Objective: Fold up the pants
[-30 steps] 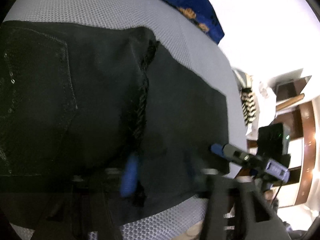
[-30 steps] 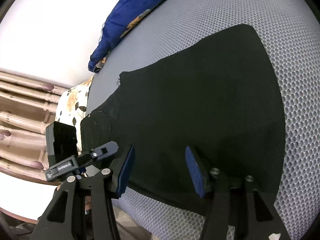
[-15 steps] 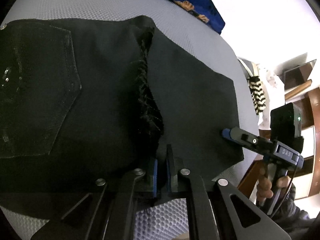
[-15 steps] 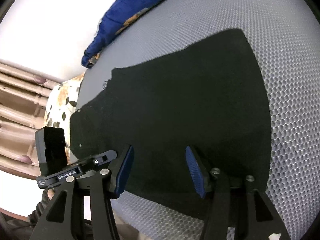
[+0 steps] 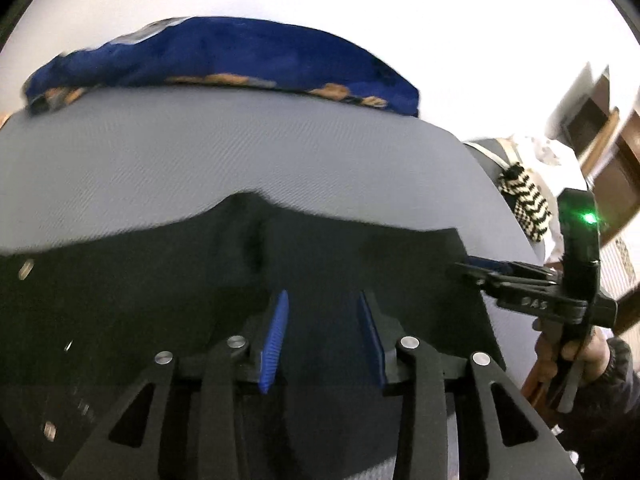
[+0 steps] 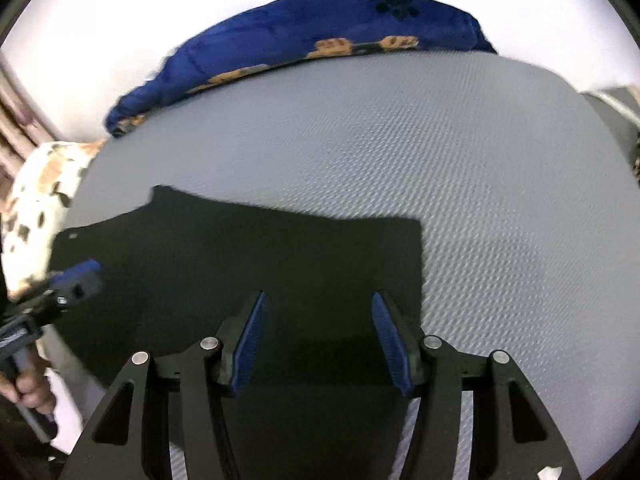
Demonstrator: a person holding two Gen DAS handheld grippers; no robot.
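Left claw (image 5: 320,340), pinched on pants (image 5: 340,264) half a second ago, now spread and empty like right claw (image 6: 318,340), both lifted back at 6 o'clock; pants lie flat on grey bed (image 6: 460,160), so this fold looks released.

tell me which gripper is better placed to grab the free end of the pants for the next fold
Right, probably. The right gripper is open and sits near the square end edge of the black pants. The left gripper, also open, is over the middle.
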